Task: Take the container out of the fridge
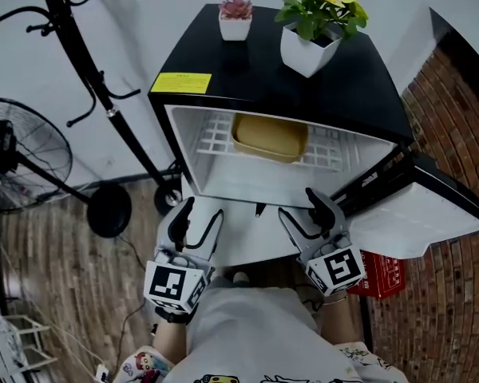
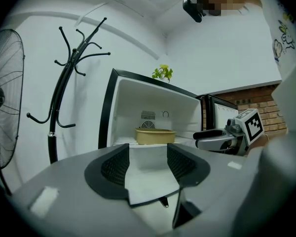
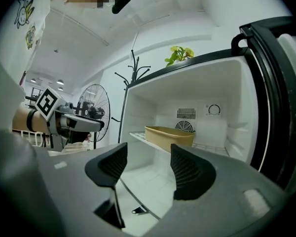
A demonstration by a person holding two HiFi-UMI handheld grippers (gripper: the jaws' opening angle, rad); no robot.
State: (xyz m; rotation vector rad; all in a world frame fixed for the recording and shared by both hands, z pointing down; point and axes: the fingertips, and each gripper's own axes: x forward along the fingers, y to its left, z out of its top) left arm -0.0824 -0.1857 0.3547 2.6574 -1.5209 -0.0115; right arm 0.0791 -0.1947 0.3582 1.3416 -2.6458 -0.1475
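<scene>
Head view: soft, even indoor light, shadows faint and diffuse; the white fridge (image 1: 223,174) interior is the brightest patch and slightly washed out, the floor (image 1: 56,254) is dimmer, and fisheye bends the edges. Both gripper views: heavy fisheye w/ black vignette corners; the left gripper (image 2: 148,157) and right gripper (image 3: 149,154) bodies sit close to the lens and look soft, bg fridge sharper. Right gripper view has small bright ceiling lamps (image 3: 59,82) far left, left gripper view's wall (image 2: 39,48) is evenly lit flat grey-white; mosaic patch at top of both.
</scene>
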